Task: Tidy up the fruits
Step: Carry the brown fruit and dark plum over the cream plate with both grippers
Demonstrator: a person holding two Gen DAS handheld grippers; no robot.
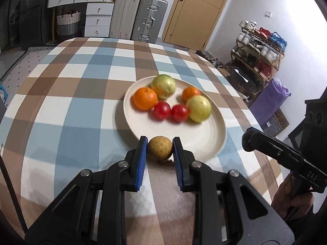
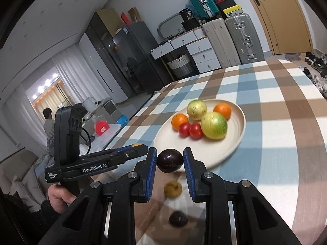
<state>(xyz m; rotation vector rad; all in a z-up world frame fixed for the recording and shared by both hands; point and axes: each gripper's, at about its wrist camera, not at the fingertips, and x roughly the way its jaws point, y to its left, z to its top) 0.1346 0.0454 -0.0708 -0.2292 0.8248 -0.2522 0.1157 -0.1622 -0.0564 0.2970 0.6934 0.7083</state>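
Note:
A cream plate [image 1: 204, 138] [image 2: 231, 149] on the checked tablecloth holds two oranges [image 1: 145, 98], two green-yellow fruits [image 1: 198, 108] and two red tomatoes [image 1: 179, 113]. My left gripper [image 1: 160, 148] is shut on a small brown-yellow round fruit [image 1: 160, 147], held at the plate's near rim. My right gripper [image 2: 170, 160] is shut on a dark purple round fruit [image 2: 169, 160], held above the table beside the plate. Below it on the table lie another brown-yellow fruit [image 2: 173, 188] and another dark purple fruit [image 2: 178, 218].
The checked table [image 1: 81, 94] stretches far and left. The right gripper's body [image 1: 286, 159] shows at the right of the left wrist view; the left gripper's body [image 2: 90, 163] shows at the left of the right wrist view. Suitcases, drawers and a shoe rack stand beyond the table.

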